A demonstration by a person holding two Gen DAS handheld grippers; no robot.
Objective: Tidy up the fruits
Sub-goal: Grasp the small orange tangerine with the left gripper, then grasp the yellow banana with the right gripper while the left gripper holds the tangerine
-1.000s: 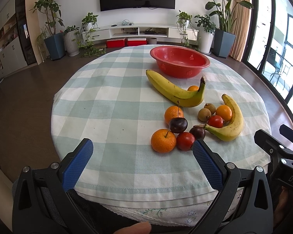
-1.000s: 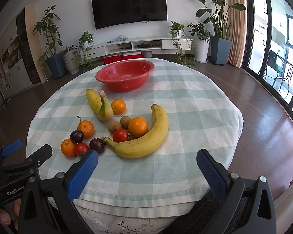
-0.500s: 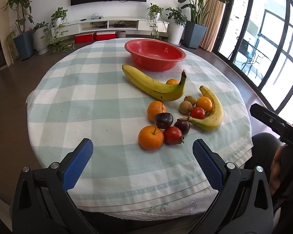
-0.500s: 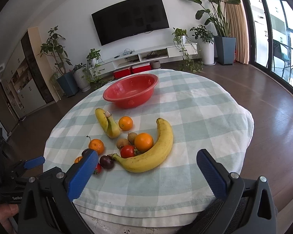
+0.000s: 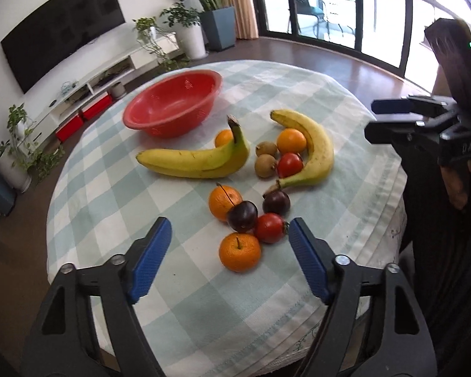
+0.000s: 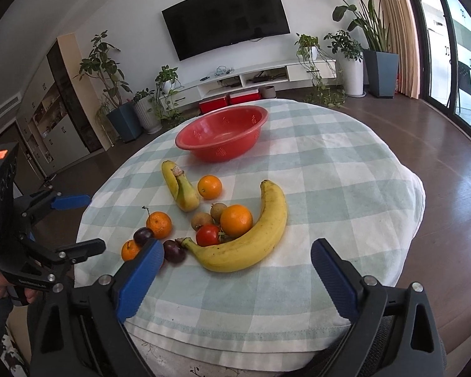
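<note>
A round tabletop (image 5: 110, 188) with a checked cloth holds scattered fruit mid-frame and an empty red bowl (image 5: 172, 106) toward the upper left. The left gripper (image 5: 229, 251) hovers near the lowest orange (image 5: 240, 251), jaws apart and closing on nothing. The right gripper (image 6: 235, 270), also closing and empty, faces a banana (image 6: 251, 238). No fruit looks gathered yet; the next move is probably lowering onto one piece.

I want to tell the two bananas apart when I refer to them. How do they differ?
The banana near the bowl has one orange beside its stem; the banana near the table edge curves around an orange, a tomato and two brown fruits. The first looks straighter, the second more curved. Both are yellow, loose on the cloth.
</note>
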